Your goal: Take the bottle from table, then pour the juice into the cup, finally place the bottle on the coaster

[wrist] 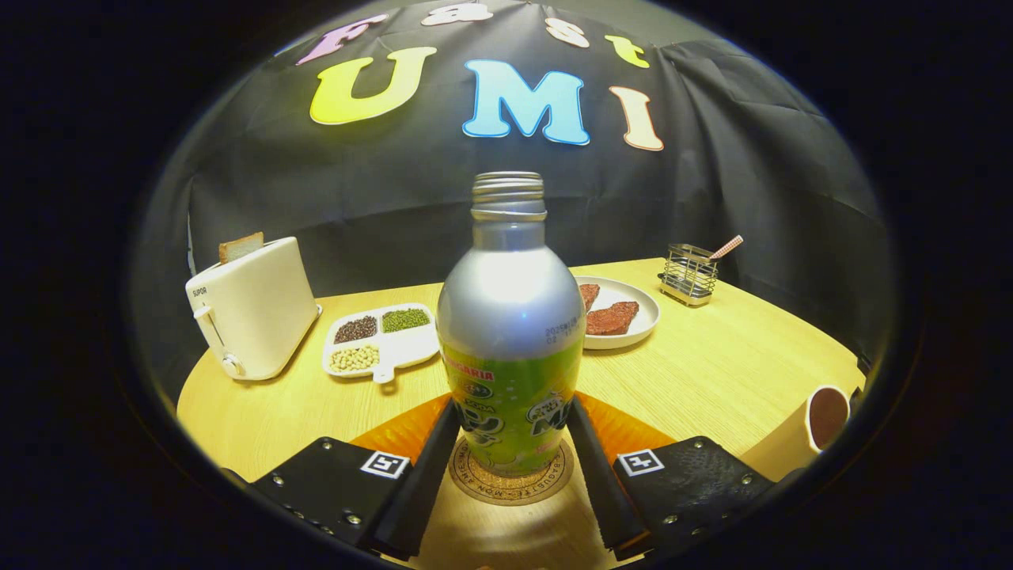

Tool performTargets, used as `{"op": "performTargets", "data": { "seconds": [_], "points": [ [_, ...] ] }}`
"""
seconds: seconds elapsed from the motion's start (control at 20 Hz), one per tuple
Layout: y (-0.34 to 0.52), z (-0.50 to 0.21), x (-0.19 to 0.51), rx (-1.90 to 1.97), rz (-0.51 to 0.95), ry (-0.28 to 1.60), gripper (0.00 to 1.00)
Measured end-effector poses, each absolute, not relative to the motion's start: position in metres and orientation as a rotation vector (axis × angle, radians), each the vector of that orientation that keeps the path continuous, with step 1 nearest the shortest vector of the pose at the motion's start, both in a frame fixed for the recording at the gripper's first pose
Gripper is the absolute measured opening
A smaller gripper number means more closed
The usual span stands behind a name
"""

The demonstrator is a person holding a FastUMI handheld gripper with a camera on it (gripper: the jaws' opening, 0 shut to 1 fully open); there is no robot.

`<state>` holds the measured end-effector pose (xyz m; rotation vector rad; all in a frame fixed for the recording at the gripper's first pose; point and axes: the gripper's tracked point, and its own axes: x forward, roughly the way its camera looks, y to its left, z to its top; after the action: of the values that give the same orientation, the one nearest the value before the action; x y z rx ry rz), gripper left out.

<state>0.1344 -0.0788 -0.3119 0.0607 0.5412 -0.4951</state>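
**Ana:** Bottle (pixel 510 332) first: where is it?

**Ben:** Upright between the two fingers of the gripper (pixel 513 431), its base on the round cork coaster (pixel 510 481). The cap is off and the bare threaded neck shows at the top. The upper body is plain silver metal; a green label wraps the lower half.

**Ana:** And the fingers themselves?

**Ben:** One lies against each side of the labelled part, low down, so both look pressed on the bottle (I see no gap at either side, though the curve of the lens makes that hard to judge finely).

**Ana:** Does the coaster sit right on the wood?

**Ben:** It sits on the light wooden table (pixel 712 372), and an orange patch (pixel 396 431) shows on the tabletop behind both fingers; I cannot tell what it is.

**Ana:** The cup?

**Ben:** Well off to the right of the fingers, near the table's edge: a pale cup (pixel 815 427) with a dark inside. Whether that is liquid, I cannot tell.

**Ana:** What lies beyond the bottle?

**Ben:** To the left, a cream toaster (pixel 253 309) with a slice of bread (pixel 241 247) standing out of its slot. Beside it is a white divided tray (pixel 380 339) holding dark, green and pale beans in separate compartments. Just right of the bottle is a white plate (pixel 625 313) with reddish-brown slices. Farther right stands a small wire holder (pixel 690 275) with a checked stick leaning out.
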Motion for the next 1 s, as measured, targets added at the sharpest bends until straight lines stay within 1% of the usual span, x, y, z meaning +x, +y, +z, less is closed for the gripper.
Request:
{"op": "performTargets", "data": {
  "seconds": [0.05, 0.2, 0.45, 0.75, 1.0],
  "points": [
    [-0.080, -0.311, 0.132, 0.049, -0.501, 0.541, 0.83],
    [-0.075, -0.301, 0.129, 0.062, -0.490, 0.529, 0.84],
    [-0.066, -0.261, 0.120, 0.087, -0.428, 0.469, 0.85],
    [-0.051, -0.194, 0.108, 0.051, -0.325, 0.390, 0.85],
    [-0.041, -0.132, 0.098, 0.072, -0.269, 0.306, 0.85]
  ]
}}
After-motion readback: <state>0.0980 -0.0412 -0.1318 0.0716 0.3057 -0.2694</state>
